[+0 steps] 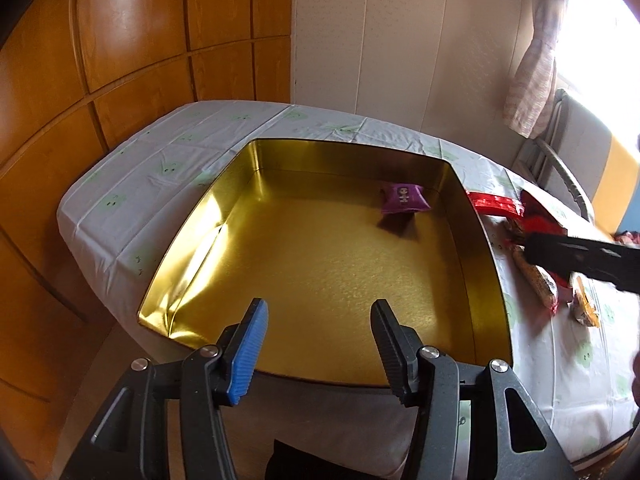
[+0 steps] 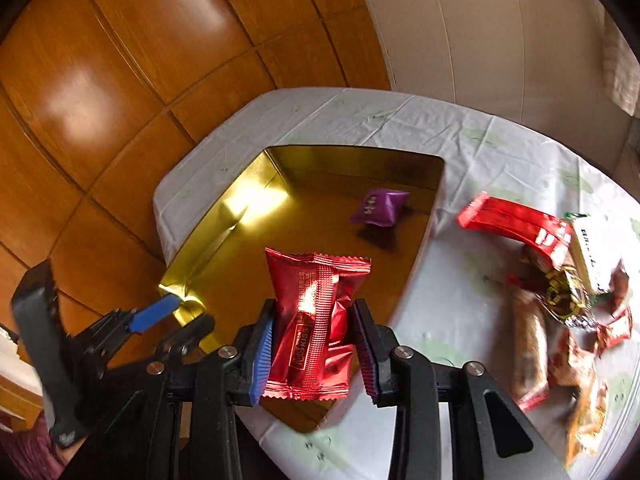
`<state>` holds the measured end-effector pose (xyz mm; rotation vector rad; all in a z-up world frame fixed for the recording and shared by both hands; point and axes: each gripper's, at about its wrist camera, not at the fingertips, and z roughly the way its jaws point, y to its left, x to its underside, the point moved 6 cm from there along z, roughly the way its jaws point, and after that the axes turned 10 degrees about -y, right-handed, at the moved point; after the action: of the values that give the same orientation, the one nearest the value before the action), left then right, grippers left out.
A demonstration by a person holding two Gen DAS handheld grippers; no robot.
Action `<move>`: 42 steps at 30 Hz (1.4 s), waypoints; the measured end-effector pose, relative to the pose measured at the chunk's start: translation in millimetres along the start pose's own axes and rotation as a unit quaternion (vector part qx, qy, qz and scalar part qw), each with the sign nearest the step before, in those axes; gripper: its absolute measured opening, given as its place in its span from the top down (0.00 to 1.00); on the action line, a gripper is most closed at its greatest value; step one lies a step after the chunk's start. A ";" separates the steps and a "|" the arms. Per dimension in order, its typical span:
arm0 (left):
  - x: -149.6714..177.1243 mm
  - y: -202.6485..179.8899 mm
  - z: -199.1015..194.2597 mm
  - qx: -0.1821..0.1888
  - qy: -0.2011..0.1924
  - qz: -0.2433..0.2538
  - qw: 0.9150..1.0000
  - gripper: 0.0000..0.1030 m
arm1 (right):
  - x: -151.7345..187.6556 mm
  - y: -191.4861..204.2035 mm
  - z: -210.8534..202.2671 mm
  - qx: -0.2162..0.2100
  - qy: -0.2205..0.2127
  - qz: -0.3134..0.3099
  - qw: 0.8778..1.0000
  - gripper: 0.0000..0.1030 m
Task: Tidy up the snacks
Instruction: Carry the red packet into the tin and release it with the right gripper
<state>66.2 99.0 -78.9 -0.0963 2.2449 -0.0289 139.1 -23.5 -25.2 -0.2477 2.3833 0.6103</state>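
Note:
A gold tin box [image 1: 192,240] sits on the table; it also shows in the right wrist view [image 2: 240,216]. A purple snack packet [image 1: 403,199] lies inside near the far right corner, also in the right wrist view [image 2: 379,207]. My left gripper [image 1: 318,316] is open and empty above the tin's near edge. My right gripper [image 2: 314,322] is shut on a red foil snack packet [image 2: 314,312], held above the tin's near right side. The right gripper's body [image 1: 580,258] shows over the snack pile in the left wrist view.
Several loose snacks lie on the white tablecloth right of the tin: a long red packet [image 2: 516,222], a white packet [image 2: 592,252], brown and orange packets [image 2: 532,344]. Wooden panels [image 1: 120,60] stand behind and left. A chair [image 1: 560,168] stands at the far right.

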 end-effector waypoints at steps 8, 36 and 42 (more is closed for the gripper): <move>4.9 13.3 -3.4 -0.007 -0.001 -0.009 1.000 0.47 | -4.2 7.7 32.3 0.019 0.020 -0.005 1.000 0.64; 5.0 6.1 -7.8 -0.005 -0.005 0.000 1.000 0.47 | 3.8 -19.2 -3.0 0.063 -0.035 0.035 0.997 0.60; 2.9 -2.3 -12.5 -0.003 -0.012 0.012 1.000 0.47 | 10.7 -33.7 -20.9 0.076 -0.045 0.038 0.995 0.60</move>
<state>54.8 96.4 -73.2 -0.0712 2.2211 -0.0081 130.3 -63.3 -30.2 -0.0631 2.3466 0.4607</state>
